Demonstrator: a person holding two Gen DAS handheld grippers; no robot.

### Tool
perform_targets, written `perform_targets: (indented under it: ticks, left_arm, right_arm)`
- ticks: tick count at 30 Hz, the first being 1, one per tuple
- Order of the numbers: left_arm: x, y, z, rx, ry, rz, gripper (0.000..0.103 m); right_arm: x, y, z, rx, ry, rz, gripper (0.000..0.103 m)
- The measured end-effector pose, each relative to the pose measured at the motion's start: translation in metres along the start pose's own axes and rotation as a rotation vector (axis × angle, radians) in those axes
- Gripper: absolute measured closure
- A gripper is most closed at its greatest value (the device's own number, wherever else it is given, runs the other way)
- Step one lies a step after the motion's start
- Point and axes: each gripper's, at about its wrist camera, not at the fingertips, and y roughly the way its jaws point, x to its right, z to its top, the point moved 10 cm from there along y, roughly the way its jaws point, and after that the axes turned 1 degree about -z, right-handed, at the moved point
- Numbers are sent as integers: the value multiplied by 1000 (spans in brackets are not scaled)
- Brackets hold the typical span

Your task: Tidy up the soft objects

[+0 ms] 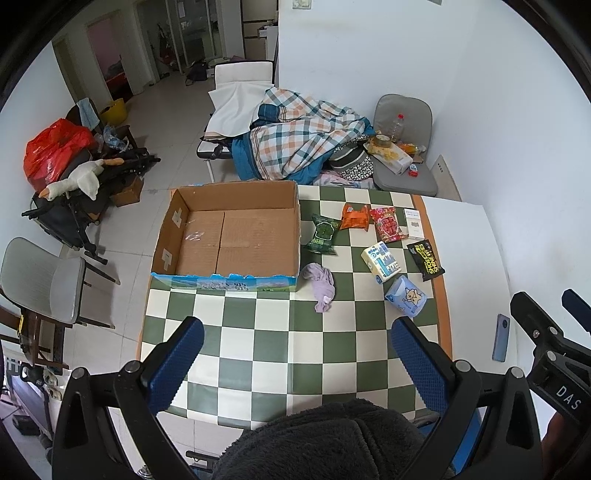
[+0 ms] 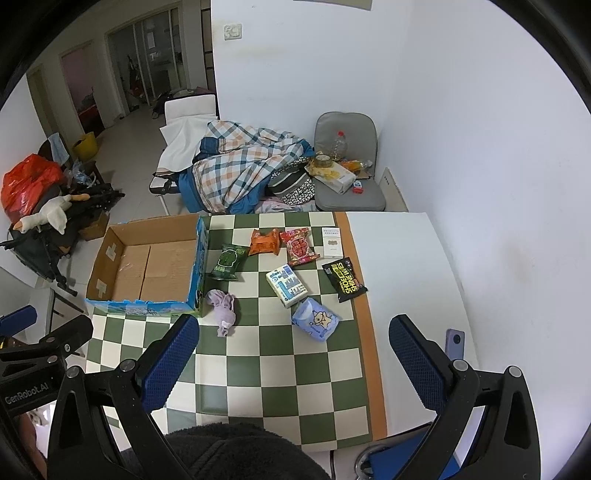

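Start step: cardboard box [image 1: 229, 236] empty. Both claws, left [image 1: 295, 354] and right [image 2: 293, 350], spread, holding nothing. Next, likely purple cloth [image 1: 320, 286] beside box.

Both wrist views high, facing checkered table [image 1: 258, 350], sharing box [image 2: 110, 258]

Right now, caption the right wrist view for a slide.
Open right gripper above checkered table; empty cardboard box, packets unsorted.

White walls [image 1: 480, 92], pale tiled floor [image 1: 162, 122]. Folding bed [image 1: 236, 110] under plaid quilt [image 1: 295, 140] (rumpled). Grey chair [image 1: 404, 147] in corner, another grey chair [image 1: 44, 280] at left. Glass doors [image 1: 192, 33] beyond.
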Motion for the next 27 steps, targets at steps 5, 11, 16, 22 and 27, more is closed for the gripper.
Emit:
perform_targets:
  ticks: [5, 11, 16, 22, 27]
  left_arm:
    - [0, 0, 1, 1, -1, -1, 0]
    - [2, 0, 13, 0, 0, -8, 0]
    - [2, 1, 14, -1, -2, -14, 0]
    - [0, -1, 14, 6, -4, -15, 0]
    - [-1, -1, 14, 6, -1, -18, 0]
  right_arm:
    - [1, 0, 1, 4, -2, -2, 0]
    - [3, -3, 5, 8, 2, -6, 0]
    - [2, -2, 5, 13, -1, -6, 0]
    - [2, -2, 5, 11, 1, -7, 0]
    - [2, -3, 4, 11, 0, -7, 0]
